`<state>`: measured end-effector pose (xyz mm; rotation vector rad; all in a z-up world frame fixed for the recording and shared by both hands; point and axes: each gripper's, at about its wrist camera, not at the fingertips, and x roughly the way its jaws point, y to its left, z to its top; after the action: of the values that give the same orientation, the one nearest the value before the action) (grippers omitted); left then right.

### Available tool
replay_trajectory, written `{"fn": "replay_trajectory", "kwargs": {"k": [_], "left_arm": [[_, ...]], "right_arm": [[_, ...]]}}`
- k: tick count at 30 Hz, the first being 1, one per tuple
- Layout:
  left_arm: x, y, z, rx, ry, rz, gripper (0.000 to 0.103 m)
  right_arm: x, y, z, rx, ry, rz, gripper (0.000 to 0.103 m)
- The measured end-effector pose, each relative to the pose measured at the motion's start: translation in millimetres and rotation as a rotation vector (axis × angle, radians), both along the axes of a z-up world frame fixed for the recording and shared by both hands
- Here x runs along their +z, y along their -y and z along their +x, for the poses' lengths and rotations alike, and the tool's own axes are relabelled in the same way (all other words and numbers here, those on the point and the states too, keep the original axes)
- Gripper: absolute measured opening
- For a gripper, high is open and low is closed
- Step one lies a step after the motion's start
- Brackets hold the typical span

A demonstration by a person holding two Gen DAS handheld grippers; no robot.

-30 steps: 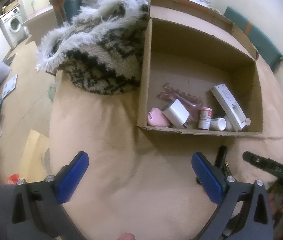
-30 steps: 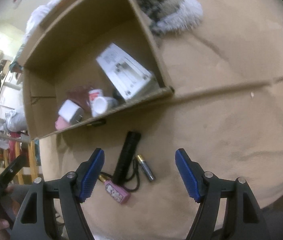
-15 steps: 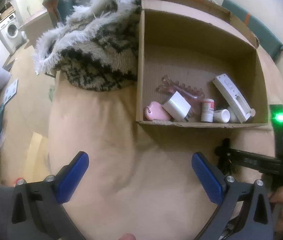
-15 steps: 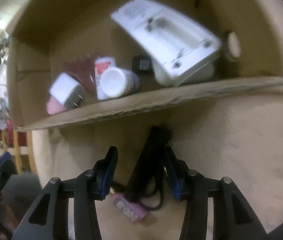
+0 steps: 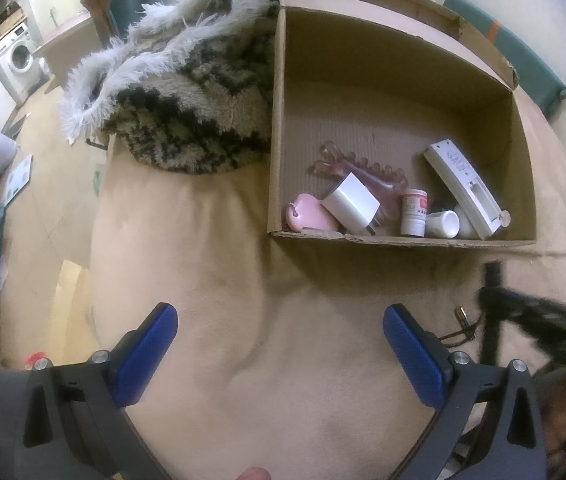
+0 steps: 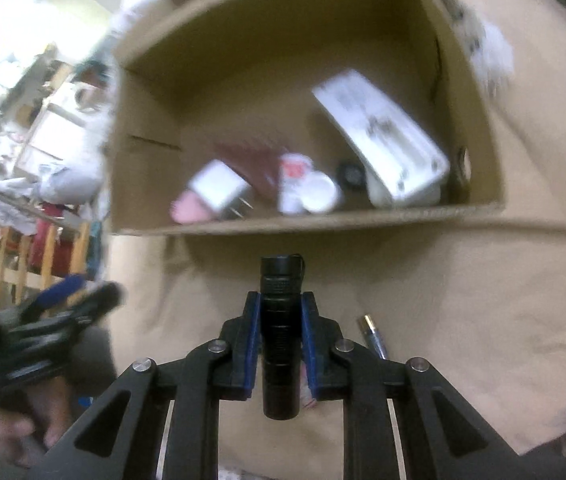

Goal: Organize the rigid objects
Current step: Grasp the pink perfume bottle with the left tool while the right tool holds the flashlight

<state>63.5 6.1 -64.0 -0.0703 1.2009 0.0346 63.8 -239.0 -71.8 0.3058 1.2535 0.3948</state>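
A black flashlight (image 6: 281, 280) stands between the blue pads of my right gripper (image 6: 281, 304). Its jaws are closing and the pads press on its barrel, just in front of the cardboard box (image 6: 323, 222). In the left wrist view the same box (image 5: 403, 240) holds a white remote (image 5: 461, 188), a white charger (image 5: 351, 204), a pink case (image 5: 309, 216), a pill bottle (image 5: 414, 212) and a pink hair claw (image 5: 367, 176). My left gripper (image 5: 279, 316) hangs open over the beige cover with nothing between its fingers. The right gripper (image 5: 531, 312) shows there as a dark blur.
A battery (image 6: 373, 336) lies on the beige cover right of the flashlight. A shaggy black-and-white blanket (image 5: 187, 92) is piled against the box's left wall. The bed edge and floor with a washing machine (image 5: 19, 56) lie to the left.
My right gripper came down over the flashlight, its jaws narrowed from wide to tight on the barrel, and it pulled back from the box. The left gripper has kept its place.
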Motion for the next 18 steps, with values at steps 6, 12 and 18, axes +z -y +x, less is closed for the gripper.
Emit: {"fn": "replay_trajectory", "kwargs": {"k": [6,12,18], "left_arm": [[0,11,-7,-0.041,0.005,0.004,0.103],[-12,51,-18,-0.192,-0.01,0.019,0.103],[-29,102,-20,-0.282,-0.054,0.018,0.102]], "right_arm": [[54,16,-9,-0.014,0.184,0.101,0.02],[78,35,-3,-0.038,0.307,0.16,0.021],[69,49,1,-0.086,0.287,0.192,0.021]]}}
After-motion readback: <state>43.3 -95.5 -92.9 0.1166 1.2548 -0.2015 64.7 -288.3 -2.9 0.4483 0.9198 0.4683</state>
